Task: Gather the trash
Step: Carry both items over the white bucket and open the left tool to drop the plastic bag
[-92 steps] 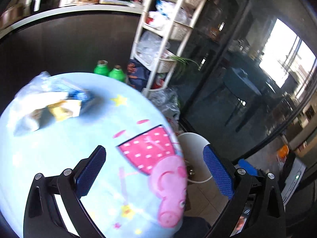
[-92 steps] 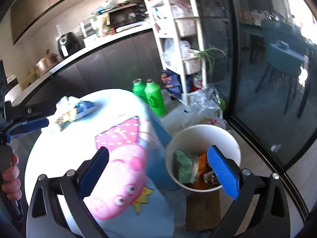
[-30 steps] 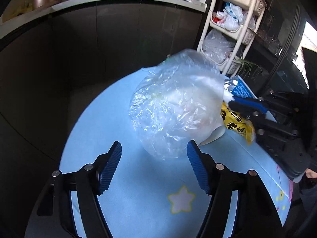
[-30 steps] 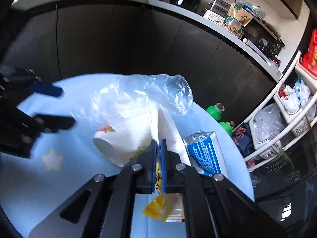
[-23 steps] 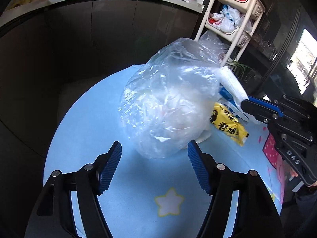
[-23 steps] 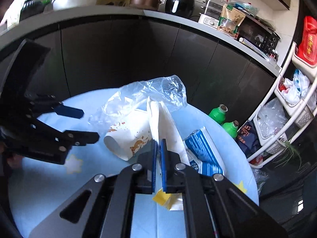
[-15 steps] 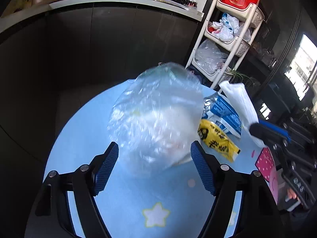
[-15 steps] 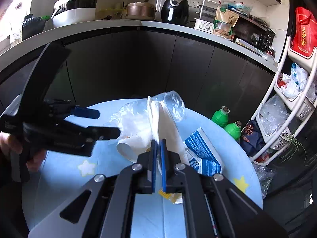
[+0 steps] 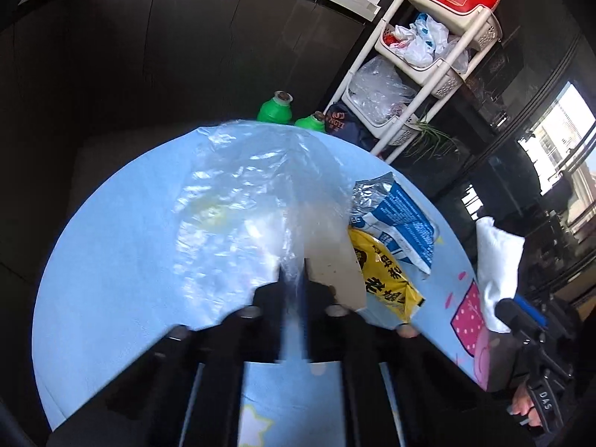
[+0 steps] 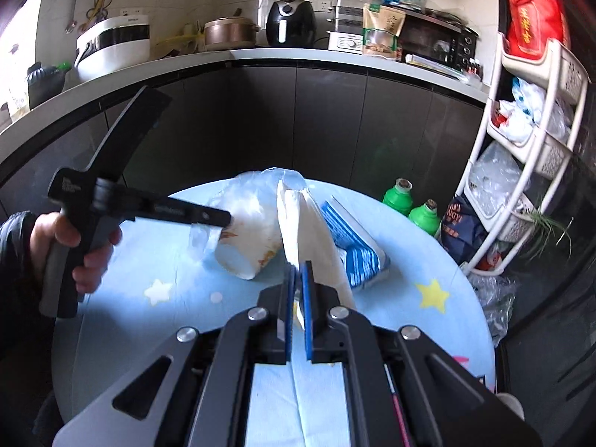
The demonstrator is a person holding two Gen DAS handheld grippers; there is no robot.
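On the round table with the light blue cloth lies a heap of trash. My left gripper has its jaws closing tight on the crumpled clear plastic bag, which covers a paper cup lying on its side. In the right wrist view the left gripper comes in from the left, held by a person's hand. My right gripper is shut on a folded white napkin, raised above the cloth. A blue-white wrapper and a yellow wrapper lie beside the bag.
Two green bottles stand on the floor behind the table. A white shelf rack with bags stands at the right. Dark cabinets under a counter with appliances close off the back. A glass door is on the right.
My left jaws, open around the plastic bag before, have closed on it. The right gripper has risen and pulled back to the right with the napkin, clear of the yellow wrapper.
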